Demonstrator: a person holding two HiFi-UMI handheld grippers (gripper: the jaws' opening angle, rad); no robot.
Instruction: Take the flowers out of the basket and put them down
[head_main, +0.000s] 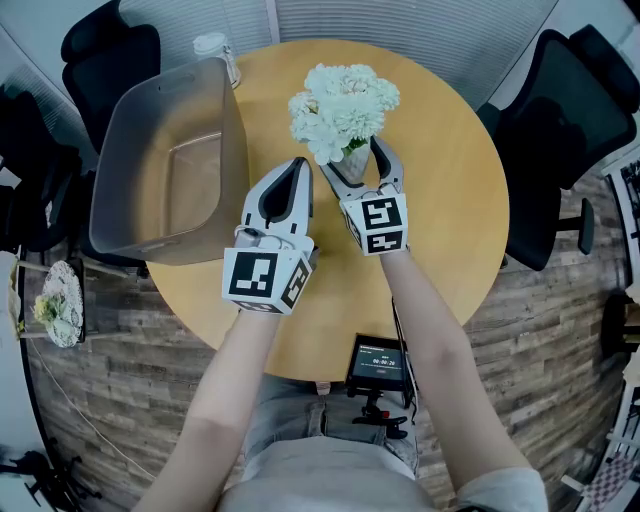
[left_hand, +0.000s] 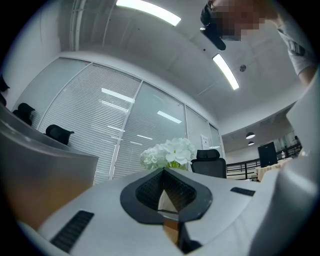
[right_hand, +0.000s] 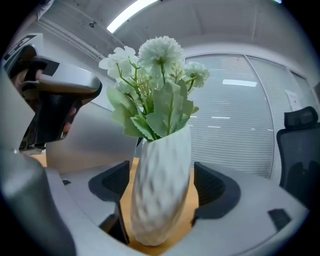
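Left claw (head_main: 299, 163), right claw (head_main: 350, 155) white, marker-cubed; shirt (head_main: 330, 482) seemingly grey.

white flowers (head_main: 343, 105) with green leaves stand upright in a pale dimpled vase (right_hand: 162, 190) near the middle of the counter's (head_main: 450, 200) far edge. the grey translucent basket (head_main: 170, 160) overhangs the left edge, well apart.

Bright, even light comes from ceiling strip lamps (left_hand: 147, 11), glaring near twelve o'clock in both gripper views. Wide-angle bending curves edges; corners go black. Shadows on the worktop (head_main: 450, 200) are faint.
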